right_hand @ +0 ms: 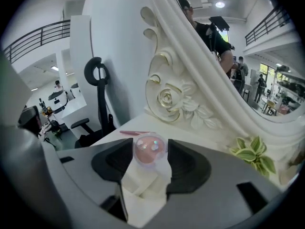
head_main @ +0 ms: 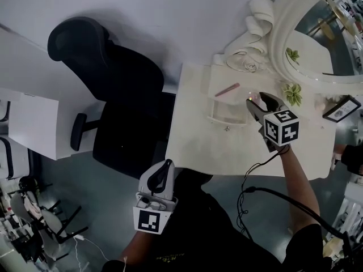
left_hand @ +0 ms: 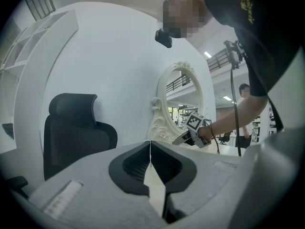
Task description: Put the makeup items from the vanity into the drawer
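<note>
The right gripper (right_hand: 146,150) jaws pinch a round pink jar (right_hand: 149,146) by its curved sides, just beside the open drawer (head_main: 227,122). A grip that shallow could let it pop out and roll across the counter (head_main: 198,146). The left gripper (left_hand: 150,149) jaws are closed and empty, well back from the drawer.

The head view is dim and greyish: the cream-white table (head_main: 193,146) is its brightest patch, while the black padded office chair (head_main: 113,78) and the floor beside it sink into shadow. Both gripper views are brighter, lit from white ceiling strip lights (left_hand: 208,55), with heavy fisheye bending and black corners. Close to the lens the dark fingers (right_hand: 188,163) look soft, and small glints sit on the round pink clear-lidded compact (right_hand: 149,149).
</note>
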The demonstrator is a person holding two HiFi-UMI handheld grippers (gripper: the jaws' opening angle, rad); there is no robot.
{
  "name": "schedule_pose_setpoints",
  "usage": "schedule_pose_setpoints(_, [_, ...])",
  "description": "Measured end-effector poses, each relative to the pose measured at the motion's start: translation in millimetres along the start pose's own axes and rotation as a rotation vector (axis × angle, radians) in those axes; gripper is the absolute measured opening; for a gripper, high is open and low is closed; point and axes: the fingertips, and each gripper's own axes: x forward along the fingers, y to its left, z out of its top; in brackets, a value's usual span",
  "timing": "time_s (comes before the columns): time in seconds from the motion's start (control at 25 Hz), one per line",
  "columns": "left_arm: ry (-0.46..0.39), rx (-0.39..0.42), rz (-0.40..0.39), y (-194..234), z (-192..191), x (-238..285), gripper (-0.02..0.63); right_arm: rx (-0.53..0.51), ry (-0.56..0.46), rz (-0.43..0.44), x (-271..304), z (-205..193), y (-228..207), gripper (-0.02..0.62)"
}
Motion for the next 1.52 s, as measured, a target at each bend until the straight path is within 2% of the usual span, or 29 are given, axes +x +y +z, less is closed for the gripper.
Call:
schedule_pose_setpoints(0.16, [-0.007,-0.011,-0.032,-10,1,4,0.023,-0.013,0.07,0.064,-10,-15,36,0.229])
schedule_pose_setpoints(0.32, [-0.009,-0.011,-0.04,-16,0,2,0.023,0.091,0.187,0.079,8,-47,55,0.229])
schedule_pose_setpoints(0.44, [-0.002,-0.01,-0.031,-13,-1,-4,0.023,0.144,0.247,0.065,26,-57,59,0.229])
schedule_pose_setpoints(0.88, [-0.011,-0.035,0.013,6,-7,-15,0.023,0.169,0.485,0.063,71,-80,65,0.23])
schedule_pose_setpoints(1.04, [-0.013,-0.041,0.014,11,-8,-16,0.023,0.183,0.621,0.059,79,-94,67,0.23])
schedule_pose_setpoints(1.28, [-0.052,-0.038,-0.004,12,1,-8,0.023,0.251,0.875,-0.018,90,-116,66,0.23])
schedule_pose_setpoints(1.4, [-0.064,-0.043,-0.005,11,5,-13,0.023,0.294,0.929,-0.059,91,-122,66,0.23])
schedule_pose_setpoints(1.52, [-0.068,-0.052,0.015,20,6,-22,0.023,0.29,0.957,-0.079,90,-127,64,0.232])
